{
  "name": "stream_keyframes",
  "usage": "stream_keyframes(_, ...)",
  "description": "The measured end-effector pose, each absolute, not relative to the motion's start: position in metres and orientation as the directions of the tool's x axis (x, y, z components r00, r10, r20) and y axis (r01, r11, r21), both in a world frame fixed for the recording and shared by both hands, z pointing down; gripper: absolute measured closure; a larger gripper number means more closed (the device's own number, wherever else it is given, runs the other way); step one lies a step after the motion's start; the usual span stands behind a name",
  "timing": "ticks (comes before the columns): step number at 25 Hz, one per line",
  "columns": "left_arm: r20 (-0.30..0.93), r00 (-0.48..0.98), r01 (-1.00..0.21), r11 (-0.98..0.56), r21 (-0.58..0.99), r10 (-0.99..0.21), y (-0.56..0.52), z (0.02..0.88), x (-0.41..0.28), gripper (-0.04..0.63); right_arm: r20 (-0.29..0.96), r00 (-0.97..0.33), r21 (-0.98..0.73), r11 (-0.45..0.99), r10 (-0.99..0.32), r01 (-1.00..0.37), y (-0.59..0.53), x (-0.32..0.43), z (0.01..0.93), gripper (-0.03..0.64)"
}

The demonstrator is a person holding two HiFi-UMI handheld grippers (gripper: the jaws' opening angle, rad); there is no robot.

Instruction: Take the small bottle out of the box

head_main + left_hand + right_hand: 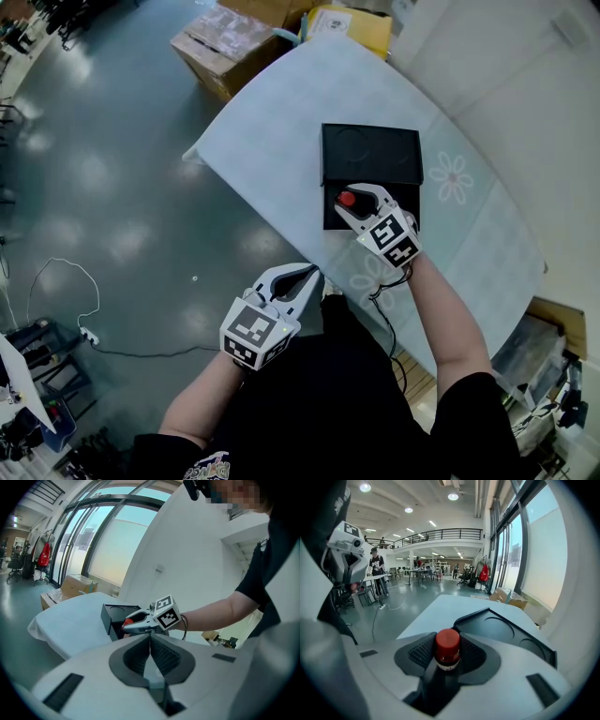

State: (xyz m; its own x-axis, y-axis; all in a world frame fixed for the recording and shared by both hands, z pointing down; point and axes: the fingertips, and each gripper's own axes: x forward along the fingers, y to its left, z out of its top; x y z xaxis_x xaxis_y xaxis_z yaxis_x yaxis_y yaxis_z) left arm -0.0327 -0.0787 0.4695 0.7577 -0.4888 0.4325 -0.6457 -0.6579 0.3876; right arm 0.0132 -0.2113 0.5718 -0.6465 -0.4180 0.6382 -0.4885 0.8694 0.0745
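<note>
From the head view, your right gripper (359,202) is reaching over the near part of the black box (370,150) on the table (281,103), and the red cap of the small bottle (347,199) shows between its jaws. Your left gripper (302,277) hangs off the table's near edge, well apart from the box and taking no part. In the left gripper view those jaws are pressed together with nothing between them, and the right gripper shows beyond them at the box's open side. In the right gripper view the bottle (447,645) stands upright between the jaws. The ribbed pads (423,651) sit against both sides of its cap with no gap that you can see, so read this as a grasp on the bottle, though not a firm one. The box's tray with its round recesses lies just beyond. No view shows whether the bottle's base has cleared the box. You look to be at the grasp-and-lift step. Next, make sure of the squeeze, raise the bottle straight up so it does not catch the box wall, then carry it to bare table.
</note>
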Motion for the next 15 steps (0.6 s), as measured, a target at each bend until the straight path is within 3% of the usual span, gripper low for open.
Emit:
stream_keyframes(11, 0.441, 0.746, -0.659, -0.650, 0.379, -0.499, -0.075, 0.470, -0.037, 0.566, 0.623, -0.624, 0.074, 0.830, -0.471, -0.553, -0.216, 0.017, 0.575, 0.453)
stream_keyframes(15, 0.436, 0.744, -0.661, -0.653, 0.369, -0.507, -0.070, 0.465, -0.043, 0.566, 0.590, -0.608, 0.041, 0.771, -0.532, -0.635, -0.220, 0.028, 0.561, 0.453)
